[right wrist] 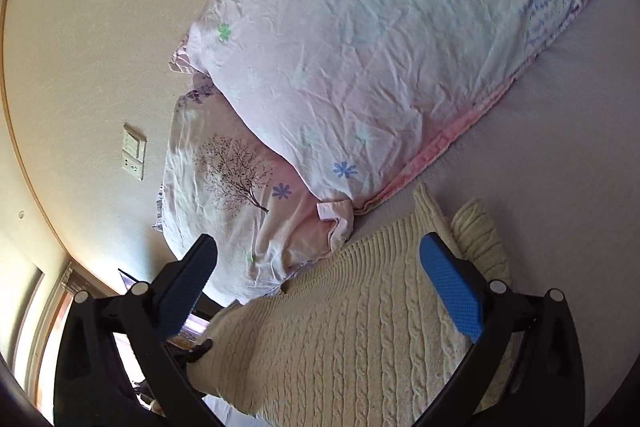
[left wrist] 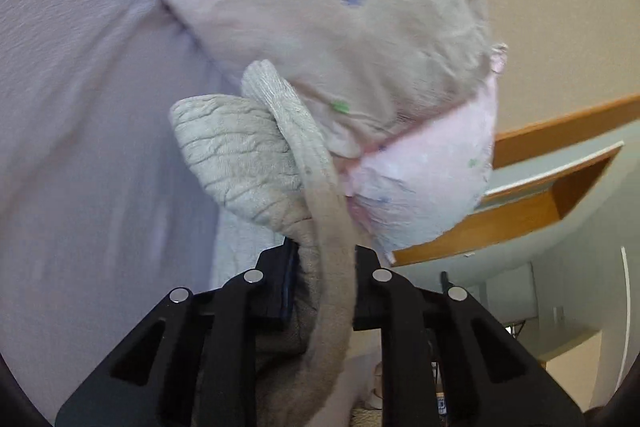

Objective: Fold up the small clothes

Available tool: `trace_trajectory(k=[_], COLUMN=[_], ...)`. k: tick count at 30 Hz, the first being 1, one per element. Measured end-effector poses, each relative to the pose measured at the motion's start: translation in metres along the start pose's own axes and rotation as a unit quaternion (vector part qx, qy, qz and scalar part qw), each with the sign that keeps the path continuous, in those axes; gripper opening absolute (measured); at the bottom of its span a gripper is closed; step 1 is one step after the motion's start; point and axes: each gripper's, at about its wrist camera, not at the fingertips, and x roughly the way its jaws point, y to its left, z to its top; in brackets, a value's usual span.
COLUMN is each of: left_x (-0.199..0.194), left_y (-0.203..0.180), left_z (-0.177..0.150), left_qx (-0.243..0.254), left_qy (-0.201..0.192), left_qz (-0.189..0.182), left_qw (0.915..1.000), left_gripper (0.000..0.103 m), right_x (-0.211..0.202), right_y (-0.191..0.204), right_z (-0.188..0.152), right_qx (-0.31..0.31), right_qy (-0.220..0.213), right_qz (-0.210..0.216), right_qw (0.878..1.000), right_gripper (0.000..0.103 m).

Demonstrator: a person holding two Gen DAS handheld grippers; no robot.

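Beside floral pillow [right wrist: 360, 59], left claw [left wrist: 326, 267] clenching cream sweater [right wrist: 360, 327]; right claw [right wrist: 320, 287] released.

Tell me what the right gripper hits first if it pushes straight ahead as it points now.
Most likely the cream sweater lying between the open fingers of the right gripper; past it sits the pink pillow. Depth is hard to judge.

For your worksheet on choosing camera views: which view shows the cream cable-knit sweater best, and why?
The right wrist view: the sweater spreads broadly on the bed, its cable pattern clear, under the open right claw. The left wrist view shows only a bunched, blurred fold pinched in the left claw.
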Motion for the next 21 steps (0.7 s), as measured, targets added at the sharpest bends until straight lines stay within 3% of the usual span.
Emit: trace_trajectory(k=[3, 5, 7, 9, 11, 12, 13, 14, 15, 16, 18, 19, 21], left_x=[0.055, 0.113, 0.181, 0.237, 0.247, 0.237, 0.221, 0.202, 0.182, 0.163, 0.142, 0.139, 0.144], left_y=[-0.059, -0.085, -0.094, -0.093, -0.094, -0.097, -0.101, -0.102, -0.103, -0.103, -0.099, -0.093, -0.079], left_z=[-0.018, -0.037, -0.061, -0.083, -0.092, -0.090, -0.085, -0.077, -0.070, -0.064, -0.059, -0.060, -0.060], left_qx=[0.034, 0.038, 0.008, -0.035, -0.042, -0.020, 0.009, 0.035, 0.063, 0.100, 0.155, 0.168, 0.165], left_qy=[0.031, 0.070, 0.129, 0.206, 0.220, 0.203, 0.179, 0.145, 0.107, 0.075, 0.050, 0.050, 0.077], left_qz=[-0.071, -0.106, -0.114, -0.118, -0.134, -0.134, -0.125, -0.108, -0.072, -0.023, 0.073, 0.116, 0.154], left_qw=[0.9964, 0.9912, 0.9850, 0.9709, 0.9654, 0.9697, 0.9759, 0.9829, 0.9896, 0.9919, 0.9839, 0.9776, 0.9712], left_gripper=[0.017, 0.017, 0.017, 0.023, 0.024, 0.036, 0.049, 0.078, 0.090, 0.090, 0.090, 0.090, 0.090], right_x=[-0.022, -0.034, -0.039, -0.041, -0.044, -0.044, -0.043, -0.040, -0.034, -0.027, -0.009, -0.004, 0.007], right_y=[0.012, 0.014, 0.007, -0.007, -0.024, -0.032, -0.038, -0.043, -0.047, -0.049, -0.051, -0.052, -0.052], right_z=[0.010, 0.016, 0.024, 0.032, 0.039, 0.041, 0.043, 0.044, 0.044, 0.043, 0.037, 0.033, 0.024], right_qx=[-0.051, -0.086, -0.095, -0.070, -0.027, -0.007, 0.010, 0.025, 0.035, 0.042, 0.044, 0.043, 0.041], right_qy=[-0.044, -0.067, -0.065, -0.046, -0.027, -0.016, -0.003, 0.017, 0.036, 0.057, 0.106, 0.122, 0.148], right_qz=[-0.035, -0.066, -0.092, -0.091, -0.066, -0.051, -0.039, -0.031, -0.031, -0.041, -0.073, -0.079, -0.081], right_qw=[0.997, 0.992, 0.989, 0.992, 0.997, 0.999, 0.999, 0.999, 0.998, 0.997, 0.991, 0.988, 0.985], right_gripper=[0.101, 0.101, 0.101, 0.101, 0.101, 0.101, 0.101, 0.101, 0.101, 0.101, 0.101, 0.101, 0.101])
